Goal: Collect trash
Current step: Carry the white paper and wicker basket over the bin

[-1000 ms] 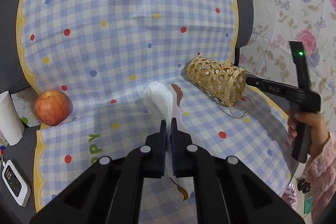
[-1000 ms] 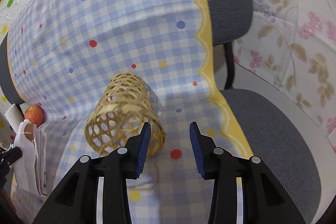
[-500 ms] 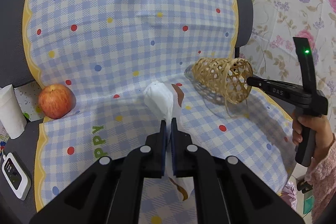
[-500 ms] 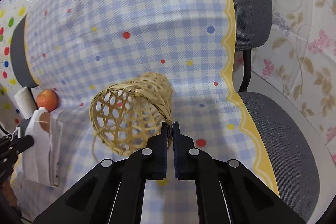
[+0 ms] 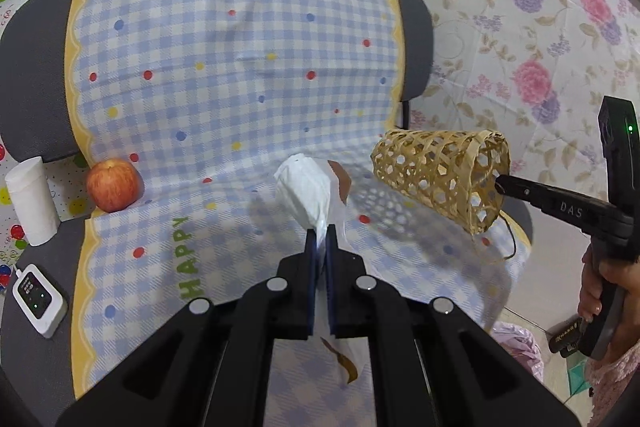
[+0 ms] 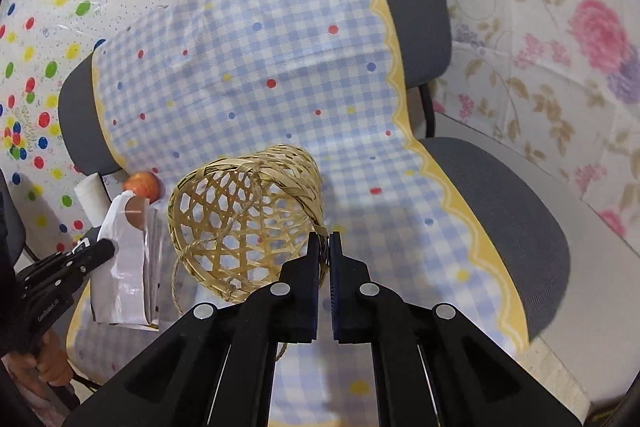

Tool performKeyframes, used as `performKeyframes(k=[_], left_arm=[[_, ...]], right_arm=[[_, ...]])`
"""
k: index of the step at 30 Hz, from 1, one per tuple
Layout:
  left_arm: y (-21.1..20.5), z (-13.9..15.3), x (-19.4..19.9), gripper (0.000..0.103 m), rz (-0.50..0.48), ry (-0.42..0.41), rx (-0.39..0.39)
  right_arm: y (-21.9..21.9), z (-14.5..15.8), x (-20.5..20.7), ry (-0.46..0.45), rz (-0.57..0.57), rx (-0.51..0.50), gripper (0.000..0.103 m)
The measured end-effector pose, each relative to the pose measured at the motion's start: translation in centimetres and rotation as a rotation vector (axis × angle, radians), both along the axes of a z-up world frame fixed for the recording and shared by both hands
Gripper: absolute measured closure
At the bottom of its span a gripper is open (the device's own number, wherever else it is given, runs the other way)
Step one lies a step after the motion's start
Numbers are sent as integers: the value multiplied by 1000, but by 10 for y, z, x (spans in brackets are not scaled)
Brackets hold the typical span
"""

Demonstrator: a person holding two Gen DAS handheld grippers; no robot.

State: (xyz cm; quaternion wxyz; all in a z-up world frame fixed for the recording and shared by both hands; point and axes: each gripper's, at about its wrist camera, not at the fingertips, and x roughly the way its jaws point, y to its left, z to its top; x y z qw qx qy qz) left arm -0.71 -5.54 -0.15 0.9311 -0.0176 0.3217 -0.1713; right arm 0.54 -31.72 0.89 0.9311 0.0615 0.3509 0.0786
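Grey office chair [image 5: 28, 75], seat and backrest draped with a blue checked cloth [image 5: 240, 75]. On the seat: an apple [image 5: 114, 184] at the backrest, a white paper roll [image 5: 30, 201] upright, a small white device [image 5: 38, 299].

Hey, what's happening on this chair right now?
A person is clearing up with two handheld grippers. The left gripper is shut on a white paper bag, held above the checked cloth. The right gripper is pinching the rim of a woven bamboo basket, tipped on its side in the air. An apple sits on the seat.
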Motion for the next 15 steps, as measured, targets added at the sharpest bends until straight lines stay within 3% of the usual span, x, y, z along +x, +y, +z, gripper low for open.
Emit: performKeyframes(k=[15], left_arm=[[-92,-2,-80,101,-261,-23,7]], right_arm=[[-68,-6,-143,24,-225,-10,98]])
